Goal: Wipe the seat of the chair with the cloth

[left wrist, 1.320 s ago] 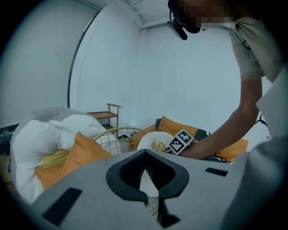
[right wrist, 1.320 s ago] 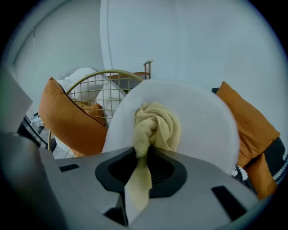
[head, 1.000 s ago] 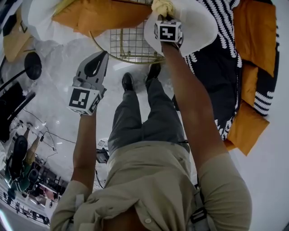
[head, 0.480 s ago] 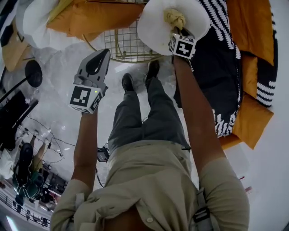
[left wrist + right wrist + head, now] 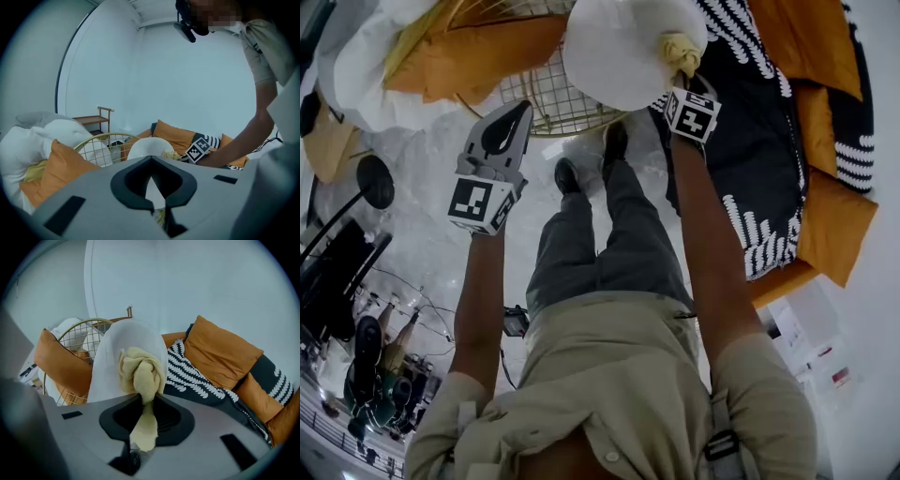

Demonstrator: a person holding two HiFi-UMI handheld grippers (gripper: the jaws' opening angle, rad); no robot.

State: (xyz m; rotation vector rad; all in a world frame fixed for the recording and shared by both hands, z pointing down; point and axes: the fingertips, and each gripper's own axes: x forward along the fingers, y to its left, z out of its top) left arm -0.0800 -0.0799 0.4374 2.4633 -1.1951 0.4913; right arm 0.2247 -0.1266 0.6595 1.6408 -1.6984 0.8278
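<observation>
Cloth [image 5: 140, 373], yellow and bunched, is clenched in the jaws of my right gripper [image 5: 143, 398] and lies against the right edge of the white round chair seat [image 5: 614, 52]. My left gripper [image 5: 521, 109] hangs nearer, to the left, jaws closed together on nothing.

A home-style lounge set inside a studio or lab is suggested. Home side: orange cushions [image 5: 220, 352], a black & white patterned throw [image 5: 187, 376], white bedding [image 5: 33, 140], a gold wire chair [image 5: 553, 94] and a small wooden shelf [image 5: 93, 120] are set vs. bare white walls [image 5: 187, 84]. Studio side: a black stand [image 5: 373, 183], loose cables [image 5: 403, 281] & a cluttered work area [image 5: 356, 375] are seen.
</observation>
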